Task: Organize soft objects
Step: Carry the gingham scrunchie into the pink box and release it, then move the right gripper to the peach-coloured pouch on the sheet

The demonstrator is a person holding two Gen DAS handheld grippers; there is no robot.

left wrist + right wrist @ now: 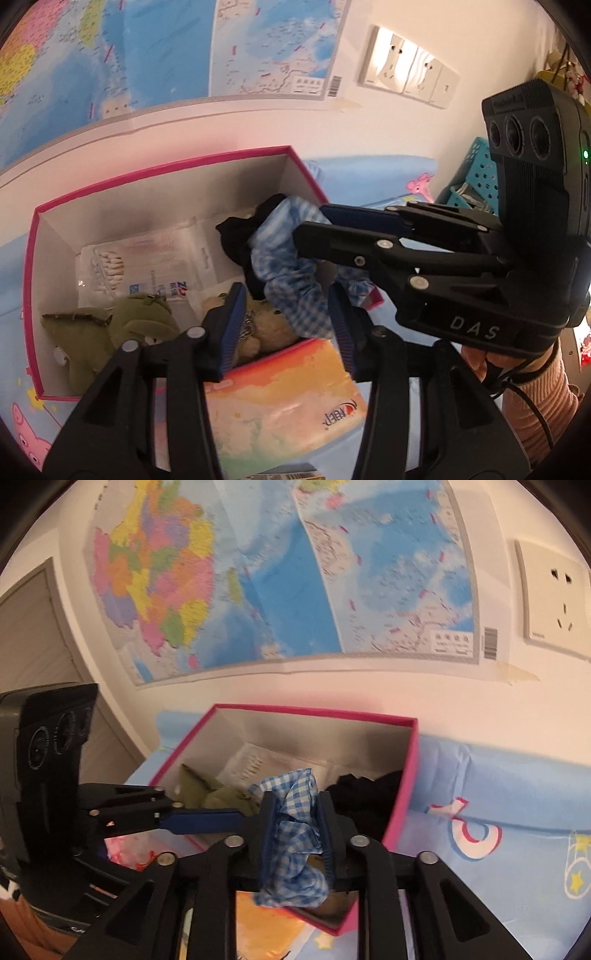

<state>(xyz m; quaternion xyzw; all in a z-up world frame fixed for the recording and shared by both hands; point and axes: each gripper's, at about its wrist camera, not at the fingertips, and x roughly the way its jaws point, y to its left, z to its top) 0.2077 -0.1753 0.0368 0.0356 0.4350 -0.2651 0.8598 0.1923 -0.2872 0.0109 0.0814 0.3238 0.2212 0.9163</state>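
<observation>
Jaws of right gripper (295,830) clamped on the blue checked scrunchie (295,834), held over the pink box's (400,805) near right corner. Light, squishy, grabbable anywhere; bunched middle probably safest. Left gripper (286,325) spread wide, holding nothing, over the near edge above the teddy (266,328).
</observation>
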